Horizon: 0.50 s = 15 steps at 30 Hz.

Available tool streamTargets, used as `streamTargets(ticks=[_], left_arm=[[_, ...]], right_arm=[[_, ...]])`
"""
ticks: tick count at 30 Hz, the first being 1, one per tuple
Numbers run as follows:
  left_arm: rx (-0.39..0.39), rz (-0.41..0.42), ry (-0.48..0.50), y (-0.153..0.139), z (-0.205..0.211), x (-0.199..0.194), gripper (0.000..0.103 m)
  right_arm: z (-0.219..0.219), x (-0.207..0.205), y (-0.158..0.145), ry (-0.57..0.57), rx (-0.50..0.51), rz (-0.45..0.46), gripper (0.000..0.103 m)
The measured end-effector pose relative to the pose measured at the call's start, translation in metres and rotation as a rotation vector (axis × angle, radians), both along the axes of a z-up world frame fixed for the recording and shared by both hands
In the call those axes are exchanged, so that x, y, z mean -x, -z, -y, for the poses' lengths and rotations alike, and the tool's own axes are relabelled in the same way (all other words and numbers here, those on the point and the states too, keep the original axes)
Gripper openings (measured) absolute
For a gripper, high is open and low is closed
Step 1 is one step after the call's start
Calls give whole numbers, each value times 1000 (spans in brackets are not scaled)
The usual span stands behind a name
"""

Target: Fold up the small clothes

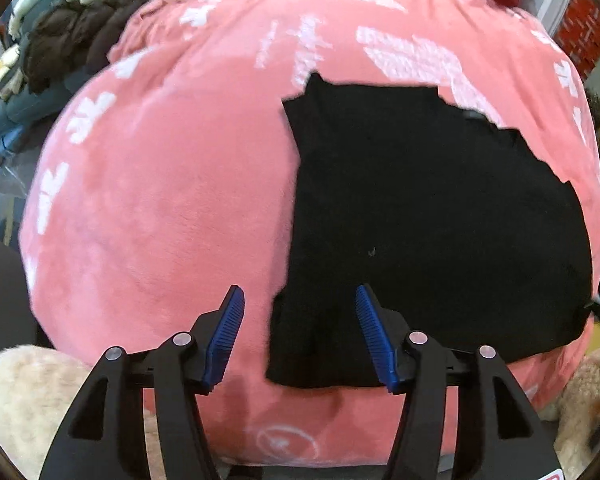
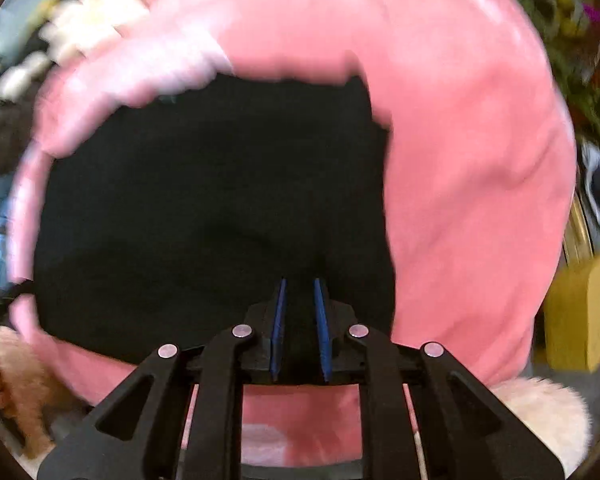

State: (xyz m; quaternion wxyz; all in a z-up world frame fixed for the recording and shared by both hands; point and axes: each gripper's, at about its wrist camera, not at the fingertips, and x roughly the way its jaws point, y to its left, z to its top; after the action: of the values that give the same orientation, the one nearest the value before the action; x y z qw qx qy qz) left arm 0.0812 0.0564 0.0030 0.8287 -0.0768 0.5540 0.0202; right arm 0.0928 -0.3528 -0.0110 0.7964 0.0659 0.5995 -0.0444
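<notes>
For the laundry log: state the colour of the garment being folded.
Black, plain, no visible pattern; the garment shows best in the left wrist view.

My left gripper [image 1: 299,294] shows two black plastic fingers, each faced on its inner side with a ribbed blue pad [image 1: 226,336], and behind them angular black linkage arms pinned with round silver rivets. My right gripper [image 2: 300,286] is the same build: black linkages with triangular cut-outs, silver rivets, thin blue pads [image 2: 322,330] edge-on.
</notes>
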Motion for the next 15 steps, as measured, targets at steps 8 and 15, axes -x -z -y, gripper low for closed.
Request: streamTargets(ticks=[8,15], left_arm=[[102,-98,-67,37,0,6,68],[-9,-58,-36,43,17,-1,78]], right_arm=[[-28,42,-18,-70,9,124,15],[-13,35,6,-6,12,90,15]])
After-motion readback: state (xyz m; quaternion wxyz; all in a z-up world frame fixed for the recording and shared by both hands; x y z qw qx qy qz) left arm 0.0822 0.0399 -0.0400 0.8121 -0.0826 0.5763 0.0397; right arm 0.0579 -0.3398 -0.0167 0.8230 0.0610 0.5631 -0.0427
